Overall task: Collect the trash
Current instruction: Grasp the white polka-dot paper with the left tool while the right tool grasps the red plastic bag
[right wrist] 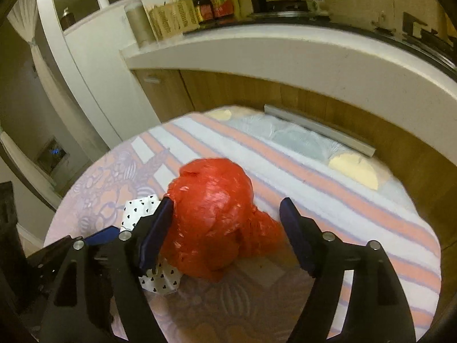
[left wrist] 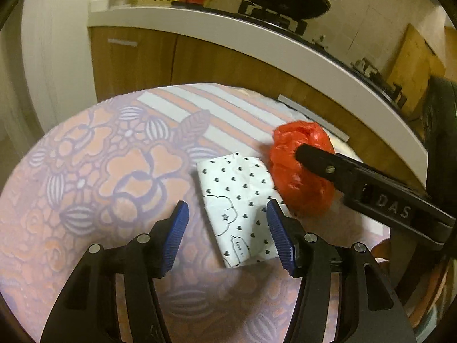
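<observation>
red bag point(right wrist: 212, 217): sitting between the right gripper point(right wrist: 225, 220)'s wide-open fingers, not pinched
left gripper point(left wrist: 227, 218): hanging wide open over the heart-print packet point(left wrist: 238, 203), gripping nothing

I'm looking down my left gripper point(left wrist: 227, 228): two black plastic arms, each capped with a ribbed blue pad point(left wrist: 177, 237), silver round screws shining at the knuckles in the lower half of the frame. At right, my right gripper point(left wrist: 371, 188) shows as a black bar stamped "DAS", one small screw near its tip. From its own camera, the right gripper point(right wrist: 228, 237) looks alike: black arms, dark blue pads, silver screws.
</observation>
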